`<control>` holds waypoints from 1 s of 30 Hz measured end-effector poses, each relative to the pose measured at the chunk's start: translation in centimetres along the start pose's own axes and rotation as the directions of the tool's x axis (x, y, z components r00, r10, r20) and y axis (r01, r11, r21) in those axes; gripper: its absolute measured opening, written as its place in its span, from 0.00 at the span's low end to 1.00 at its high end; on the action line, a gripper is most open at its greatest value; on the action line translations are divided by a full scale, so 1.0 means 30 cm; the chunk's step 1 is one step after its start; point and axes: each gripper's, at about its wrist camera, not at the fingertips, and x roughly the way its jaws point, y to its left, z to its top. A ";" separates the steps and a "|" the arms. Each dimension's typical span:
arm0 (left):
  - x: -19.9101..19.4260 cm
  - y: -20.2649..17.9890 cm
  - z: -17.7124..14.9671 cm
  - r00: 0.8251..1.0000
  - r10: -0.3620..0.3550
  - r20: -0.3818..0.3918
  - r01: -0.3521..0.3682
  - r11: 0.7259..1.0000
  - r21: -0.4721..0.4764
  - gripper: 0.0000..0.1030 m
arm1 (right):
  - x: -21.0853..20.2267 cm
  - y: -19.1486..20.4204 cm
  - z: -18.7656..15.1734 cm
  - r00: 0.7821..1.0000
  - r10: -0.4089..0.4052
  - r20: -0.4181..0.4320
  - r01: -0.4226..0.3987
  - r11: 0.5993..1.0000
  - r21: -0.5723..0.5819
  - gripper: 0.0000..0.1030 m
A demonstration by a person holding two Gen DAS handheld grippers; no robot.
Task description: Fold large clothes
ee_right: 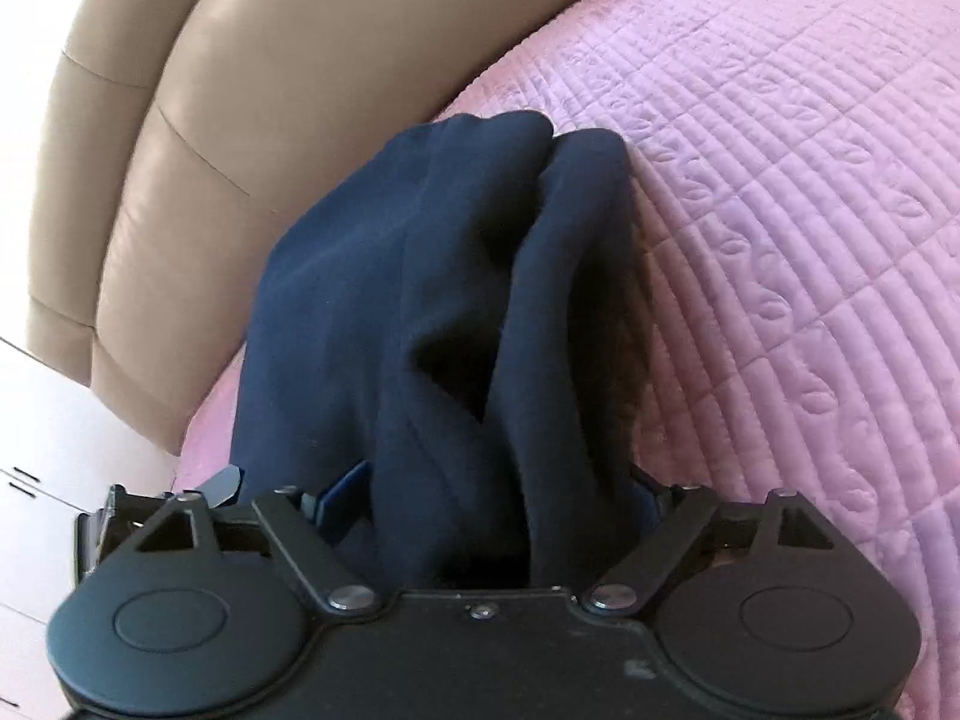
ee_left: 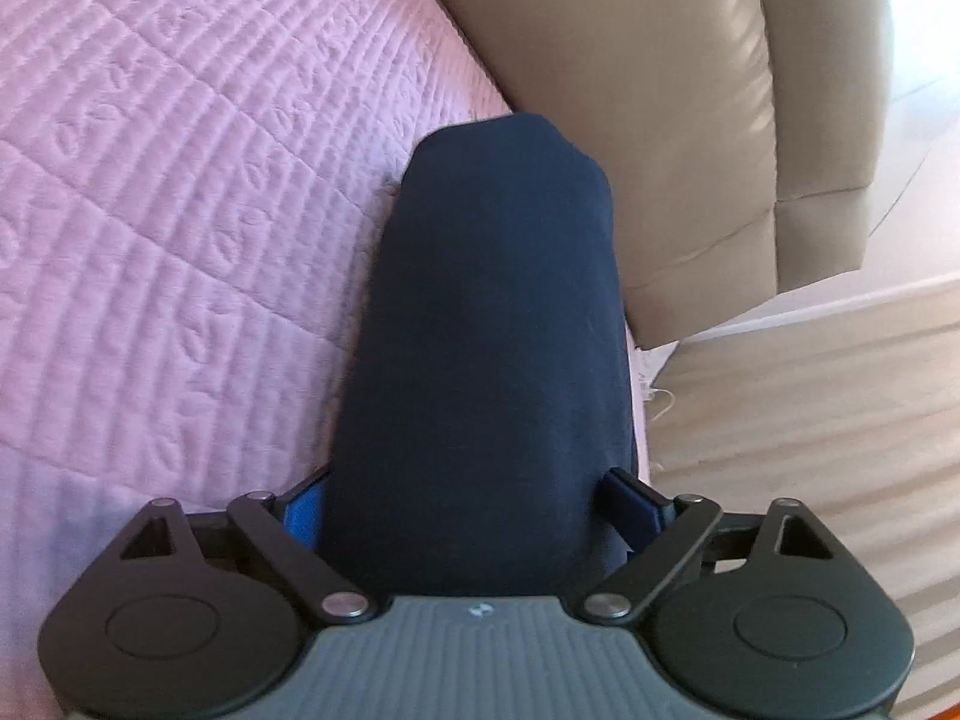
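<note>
A dark navy garment of soft knit fabric [ee_left: 492, 324] was seen lying on a pink quilted bedspread stitched in ribbed squares with small leaf motifs [ee_left: 150, 228], close to the edge where a beige padded leather headboard [ee_left: 648, 90] rose beside it. In the left wrist view the garment appeared as a smooth, elongated fold running away from the camera, its far end rounded and resting just beside the headboard. The left gripper [ee_left: 474, 498] was held over the near end of this fold, its jaws spread wide; the blue pads were seen standing on either side of the cloth, and no pinch on the fabric could be made out. A pale striped floor [ee_left: 810, 420] was visible to the right of the bed. In the right wrist view the same navy garment [ee_right: 432, 300] was seen bunched into two thick, creased lobes with a dark hollow between them, lying on the pink bedspread [ee_right: 780, 210] next to the beige headboard [ee_right: 180, 150]. The right gripper [ee_right: 486, 498] was likewise set astride the near end of the cloth with its jaws wide apart, the fabric passing between them without being clamped. A white piece of furniture [ee_right: 42, 450] was partly seen at the left edge.
</note>
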 end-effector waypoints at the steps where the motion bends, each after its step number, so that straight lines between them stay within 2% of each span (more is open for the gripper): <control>1: 0.006 -0.016 -0.007 1.000 0.023 0.010 -0.023 1.000 0.019 0.86 | 0.003 0.016 -0.003 1.000 -0.018 0.005 0.018 1.000 -0.021 0.91; 3: -0.001 -0.048 -0.030 0.997 0.066 0.037 -0.068 0.996 0.056 0.71 | -0.006 0.028 -0.008 1.000 -0.019 0.010 0.020 1.000 -0.016 0.73; 4: -0.007 -0.053 -0.036 0.997 0.062 0.052 -0.065 0.996 0.067 0.61 | -0.018 0.035 -0.011 1.000 -0.010 0.014 0.010 1.000 -0.012 0.63; 5: -0.027 -0.065 -0.046 0.997 0.042 0.066 -0.048 0.995 0.084 0.55 | -0.035 0.046 -0.014 1.000 -0.005 0.020 0.005 1.000 -0.017 0.59; 11: -0.209 -0.165 -0.125 0.992 -0.058 0.108 0.035 0.979 0.203 0.54 | -0.161 0.233 -0.064 0.999 0.023 0.040 -0.016 0.988 -0.152 0.55; 15: -0.429 -0.192 -0.208 0.982 -0.118 0.149 0.081 0.969 0.234 0.54 | -0.276 0.367 -0.172 0.995 0.089 0.053 -0.076 0.974 -0.212 0.55; 18: -0.603 -0.209 -0.296 0.976 -0.118 0.184 0.069 0.964 0.255 0.54 | -0.338 0.473 -0.281 0.992 0.122 0.033 -0.110 0.961 -0.255 0.55; 23: -0.818 -0.155 -0.457 0.976 -0.073 0.203 0.028 0.976 0.215 0.55 | -0.390 0.575 -0.482 0.992 0.122 -0.038 -0.128 0.950 -0.284 0.54; 27: -0.868 -0.025 -0.551 0.982 0.001 0.190 -0.035 0.983 0.179 0.56 | -0.327 0.554 -0.623 0.993 0.054 -0.106 -0.082 0.956 -0.281 0.54; 29: -0.845 0.085 -0.573 0.982 0.078 0.173 -0.094 0.992 0.084 0.60 | -0.260 0.499 -0.682 0.990 -0.011 -0.141 -0.026 0.966 -0.256 0.57; 30: -0.822 0.156 -0.582 0.975 0.161 0.153 -0.162 0.987 -0.006 0.61 | -0.211 0.467 -0.711 0.982 -0.055 -0.178 0.014 0.974 -0.226 0.63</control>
